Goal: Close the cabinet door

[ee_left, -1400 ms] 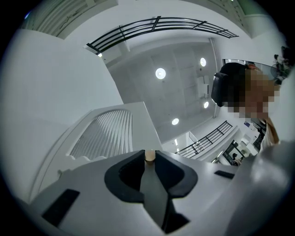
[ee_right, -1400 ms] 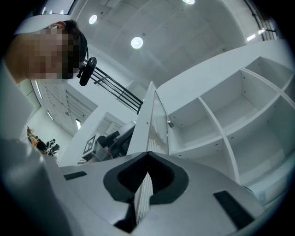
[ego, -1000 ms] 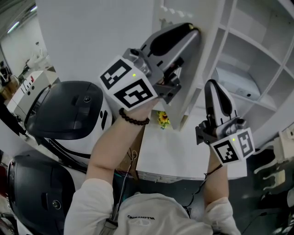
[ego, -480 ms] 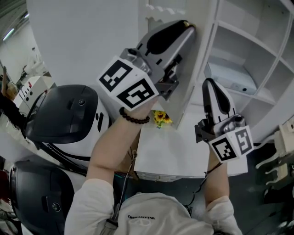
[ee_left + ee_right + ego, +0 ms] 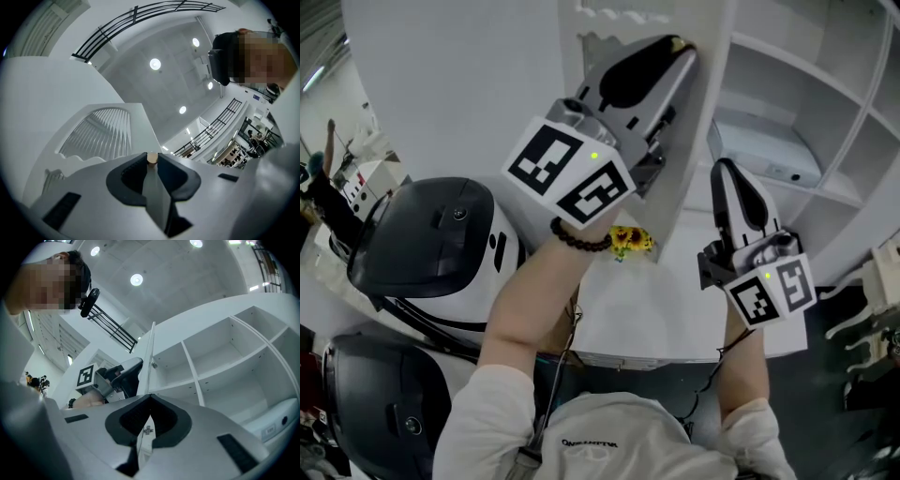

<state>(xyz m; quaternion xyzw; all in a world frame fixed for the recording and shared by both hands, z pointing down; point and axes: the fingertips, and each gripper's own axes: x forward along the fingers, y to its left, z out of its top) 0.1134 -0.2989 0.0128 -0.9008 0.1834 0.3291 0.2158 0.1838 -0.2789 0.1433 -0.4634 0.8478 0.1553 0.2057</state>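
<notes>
On the left gripper (image 5: pixel 152 159), the fingers were closed narrow on the thin free edge of the cabinet door (image 5: pixel 108 136), which ran straight up between the dark pads to a small tan stub at their tips. From the head view, that left gripper (image 5: pixel 680 45) reached up and far, with its fingertips at the door (image 5: pixel 698 112), which stood open, edge-on between the two hands. The fingers of the right gripper (image 5: pixel 149 397) met at their tips and held nothing; the door's edge (image 5: pixel 149 352) only showed behind them. The right gripper (image 5: pixel 728 169) hung just right of the door, apart from it, pointing up toward the open cabinet shelves (image 5: pixel 806 84). A white device (image 5: pixel 759 155) lay on one shelf to the right. A dark bead bracelet (image 5: pixel 577 239) circled the left wrist, and beside it a small yellow flower ornament (image 5: pixel 630 241) sat at the far edge of the white worktop (image 5: pixel 656 319). To the left stood a black-and-white domed machine (image 5: pixel 441 234).
</notes>
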